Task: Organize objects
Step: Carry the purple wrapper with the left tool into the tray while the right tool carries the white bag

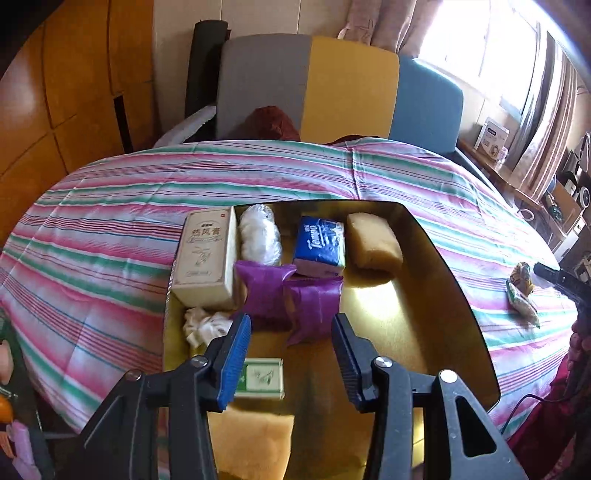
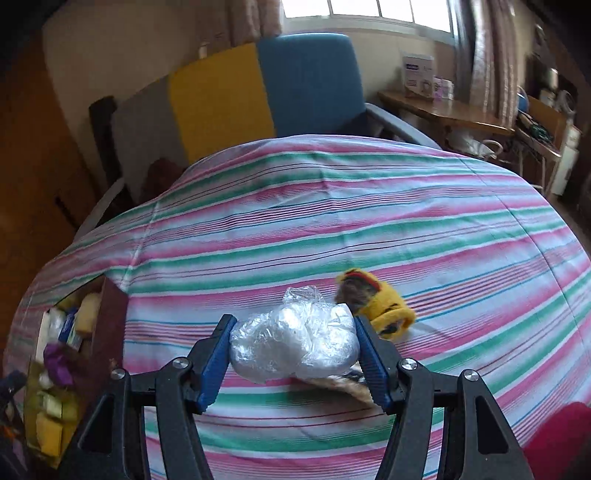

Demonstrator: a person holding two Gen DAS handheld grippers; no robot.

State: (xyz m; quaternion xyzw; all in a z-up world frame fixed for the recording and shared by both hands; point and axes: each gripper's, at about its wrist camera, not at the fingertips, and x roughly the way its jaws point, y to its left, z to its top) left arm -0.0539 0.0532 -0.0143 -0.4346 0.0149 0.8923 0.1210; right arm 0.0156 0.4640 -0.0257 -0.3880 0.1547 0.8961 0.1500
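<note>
The left gripper (image 1: 291, 354) hangs spread over the gold tray (image 1: 424, 314), nothing between its blue pads. Bare tray floor lies ahead and to its right, out to the right rim; the left half is crowded. Along the far edge sit a cream box (image 1: 207, 258), a white bag (image 1: 260, 234), a blue tissue pack (image 1: 321, 245) and a tan sponge (image 1: 373, 240). Two purple packets (image 1: 288, 295) lie just ahead of the pads, a white crumpled cloth (image 1: 203, 323) sits at the left rim, and a green-and-white box (image 1: 262, 378) lies beside the left pad. A second tan sponge (image 1: 251, 439) fills the near edge.

The right gripper (image 2: 295, 354) pinches a clear plastic bundle (image 2: 295, 343), held off the tray, over the striped cloth (image 2: 332, 206), with a flat brownish piece (image 2: 347, 384) below it that I cannot make out. A yellow plush toy (image 2: 376, 302) lies just beyond the right pad, close to the bundle. The tray shows at this view's left edge, well apart from the bundle, with open cloth between.

The cloth covers a table, wide and bare toward the far edge. Behind it stands a grey, yellow and blue bench back (image 1: 347, 85), then a window (image 2: 369, 9) with curtains and a cluttered side table (image 2: 443, 110).
</note>
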